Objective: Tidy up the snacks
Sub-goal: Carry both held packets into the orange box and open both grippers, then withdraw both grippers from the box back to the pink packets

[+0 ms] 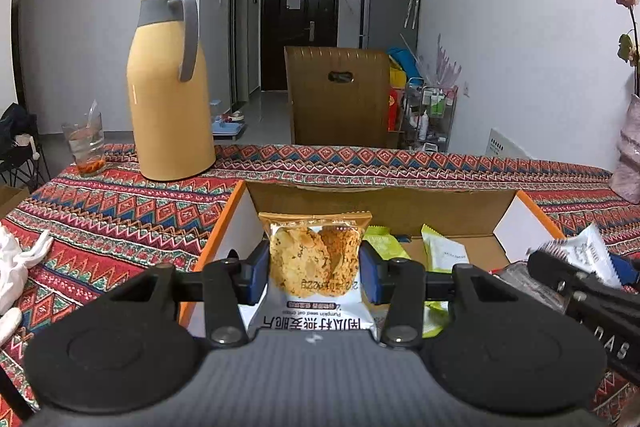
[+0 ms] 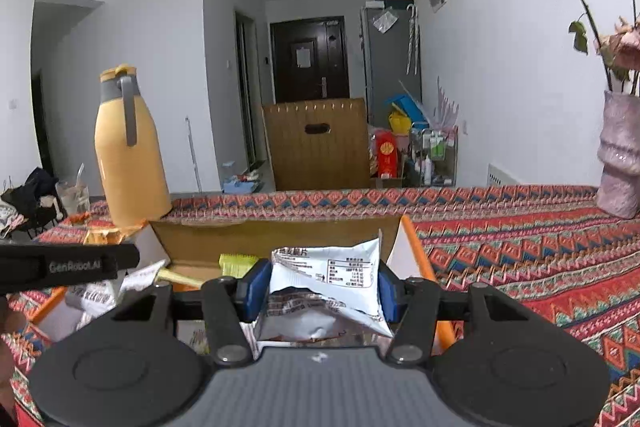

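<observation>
My left gripper (image 1: 315, 267) is shut on an oat crisp packet (image 1: 316, 259) with an orange top edge, held upright over an open cardboard box (image 1: 360, 203) with orange rims. Green snack packets (image 1: 442, 251) lie on the box floor. My right gripper (image 2: 320, 287) is shut on a crumpled white and silver snack packet (image 2: 336, 275), also over the box (image 2: 280, 231). The right gripper (image 1: 576, 267) shows at the right edge of the left wrist view with its white packet (image 1: 588, 255). The left gripper's black body (image 2: 68, 265) crosses the left of the right wrist view.
A yellow thermos jug (image 1: 168, 87) and a glass (image 1: 86, 145) stand behind the box at the left on the patterned tablecloth (image 1: 120, 211). A pink vase (image 2: 620, 159) with dried flowers stands at the far right. A white cloth (image 1: 16, 267) lies at the left. A brown chair back (image 1: 340, 95) stands beyond the table.
</observation>
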A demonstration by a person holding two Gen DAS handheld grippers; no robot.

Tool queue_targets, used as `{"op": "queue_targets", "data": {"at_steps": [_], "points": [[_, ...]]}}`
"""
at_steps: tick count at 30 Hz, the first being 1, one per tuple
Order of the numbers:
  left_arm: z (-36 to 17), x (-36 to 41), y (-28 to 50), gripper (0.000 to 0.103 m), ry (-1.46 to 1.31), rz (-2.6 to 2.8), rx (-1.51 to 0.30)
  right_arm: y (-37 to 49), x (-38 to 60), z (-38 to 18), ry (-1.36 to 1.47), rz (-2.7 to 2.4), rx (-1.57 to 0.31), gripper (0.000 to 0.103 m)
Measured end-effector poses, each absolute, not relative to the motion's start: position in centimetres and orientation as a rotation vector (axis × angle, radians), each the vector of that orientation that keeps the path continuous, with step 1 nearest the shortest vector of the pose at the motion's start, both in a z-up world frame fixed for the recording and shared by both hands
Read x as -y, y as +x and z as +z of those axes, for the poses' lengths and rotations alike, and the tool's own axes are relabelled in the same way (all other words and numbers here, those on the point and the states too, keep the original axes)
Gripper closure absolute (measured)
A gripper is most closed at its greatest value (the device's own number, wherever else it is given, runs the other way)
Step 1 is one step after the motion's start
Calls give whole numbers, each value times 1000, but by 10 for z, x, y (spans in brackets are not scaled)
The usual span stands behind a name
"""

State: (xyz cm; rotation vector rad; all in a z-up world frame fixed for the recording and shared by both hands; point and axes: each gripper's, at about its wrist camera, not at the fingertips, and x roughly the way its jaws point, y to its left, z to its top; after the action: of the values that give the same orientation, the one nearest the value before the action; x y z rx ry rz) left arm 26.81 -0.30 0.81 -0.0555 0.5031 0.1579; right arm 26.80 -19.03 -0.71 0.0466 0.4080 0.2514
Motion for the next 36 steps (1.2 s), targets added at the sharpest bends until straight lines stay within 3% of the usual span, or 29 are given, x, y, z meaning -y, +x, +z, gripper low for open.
{"op": "queue_targets", "data": {"at_steps": [4, 6, 8, 10, 11, 12, 26, 36], "points": [[2, 1, 270, 52, -62, 155, -519, 269, 188, -12, 45, 258, -421, 48], [1, -1, 268, 30, -73, 154, -518, 271, 189, -13, 52, 249, -425, 41], [2, -4, 265, 15, -82, 162, -501, 271, 190, -13, 58, 231, -428, 37], [5, -7, 261, 0, -104, 171, -481, 271, 192, -13, 71, 219, -431, 23], [7, -8, 258, 0, -114, 181, -463, 270, 194, -12, 82, 216, -427, 7], [8, -9, 256, 0, -118, 184, -459, 269, 196, -12, 89, 211, -420, 0], [37, -10, 233, 0, -108, 223, -409, 245, 200, 17, 90, 235, -345, 0], [39, -16, 197, 0, -98, 234, -435, 213, 185, 17, 45, 275, -394, 0]]}}
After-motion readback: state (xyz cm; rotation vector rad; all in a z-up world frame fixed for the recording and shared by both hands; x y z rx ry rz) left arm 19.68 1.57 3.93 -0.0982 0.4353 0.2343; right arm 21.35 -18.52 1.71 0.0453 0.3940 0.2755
